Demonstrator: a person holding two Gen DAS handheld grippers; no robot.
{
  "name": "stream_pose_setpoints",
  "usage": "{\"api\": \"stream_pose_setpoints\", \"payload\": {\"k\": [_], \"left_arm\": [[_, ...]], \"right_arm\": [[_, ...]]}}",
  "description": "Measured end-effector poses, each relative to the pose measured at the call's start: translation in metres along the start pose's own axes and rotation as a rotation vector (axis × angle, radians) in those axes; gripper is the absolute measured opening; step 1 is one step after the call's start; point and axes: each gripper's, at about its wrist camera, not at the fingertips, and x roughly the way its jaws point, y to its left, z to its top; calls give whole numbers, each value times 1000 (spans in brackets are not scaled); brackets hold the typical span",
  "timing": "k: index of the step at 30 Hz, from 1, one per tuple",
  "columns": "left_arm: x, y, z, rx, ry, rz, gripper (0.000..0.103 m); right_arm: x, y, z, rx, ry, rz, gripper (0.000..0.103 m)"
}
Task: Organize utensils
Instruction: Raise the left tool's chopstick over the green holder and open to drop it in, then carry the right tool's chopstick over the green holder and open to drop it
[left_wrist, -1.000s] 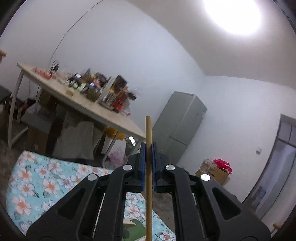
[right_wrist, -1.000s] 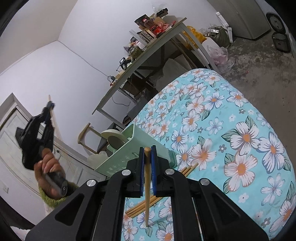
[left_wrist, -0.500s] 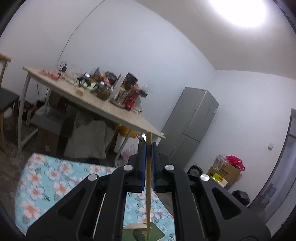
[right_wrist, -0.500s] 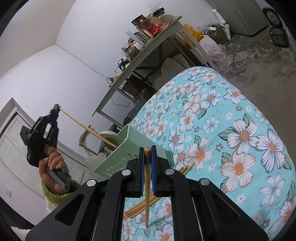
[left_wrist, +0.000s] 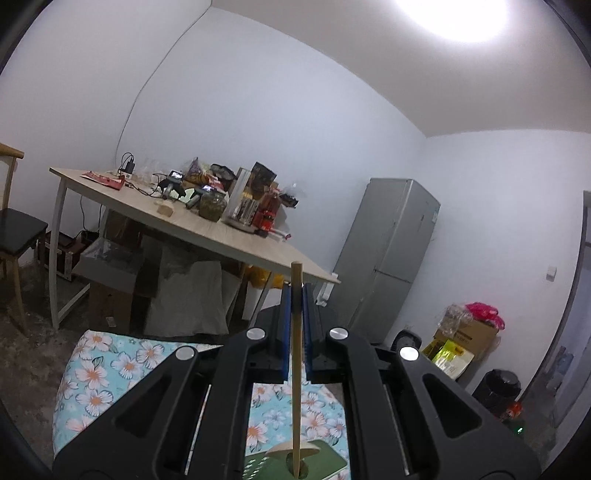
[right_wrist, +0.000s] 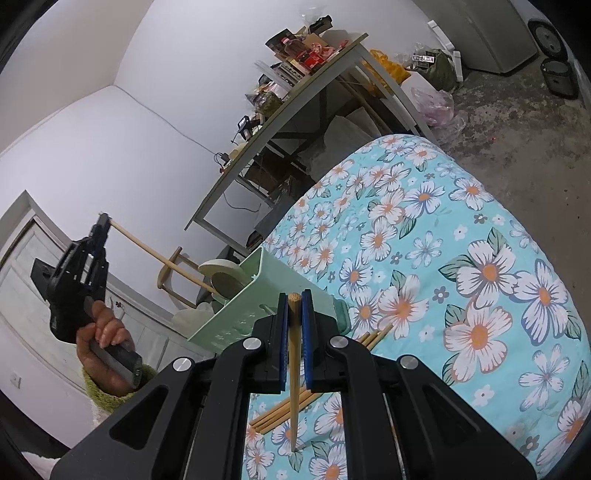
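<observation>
Spread over the work surface is a flowered cloth (right_wrist: 461, 258), with loose chopsticks (right_wrist: 291, 402) beside a green holder (right_wrist: 240, 310). One chopstick (left_wrist: 295, 369) is clamped by the left gripper (left_wrist: 295, 299), its tip over the holder. Another chopstick (right_wrist: 294, 369) is clamped by the right gripper (right_wrist: 294, 306).

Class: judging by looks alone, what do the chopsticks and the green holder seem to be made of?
Chopsticks: probably bamboo or wood, tan and matte, end grain showing at the tip. Green holder: likely moulded plastic, one even pale green, smooth with a slight sheen and thin walls.
</observation>
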Motion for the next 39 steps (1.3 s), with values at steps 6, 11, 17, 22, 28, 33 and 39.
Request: {"api": "stream_pose_setpoints", "payload": {"k": [6,11,17,22,28,33,39], "left_arm": [[9,-4,-20,66,28,40,5],[17,2,-39,77,107,64,5],[14,11,-50,49,147,76,29],[-2,16,-51,41,141,89,39],[-36,15,-49,47,121,80,47],[-72,16,-55,78,115,82,58],[-94,29,-80,86,182,100,61]], "right_arm": [[-1,2,1,-10,-1,-7,7],[-4,11,2,-40,-7,-12,7],[-15,34,6,-122,-35,-13,7],[-24,64,12,-201,-69,-2,7],[-36,114,30,-316,-131,42,7],[-49,163,49,-413,-199,99,7],[-42,211,59,-534,-257,97,7]]}}
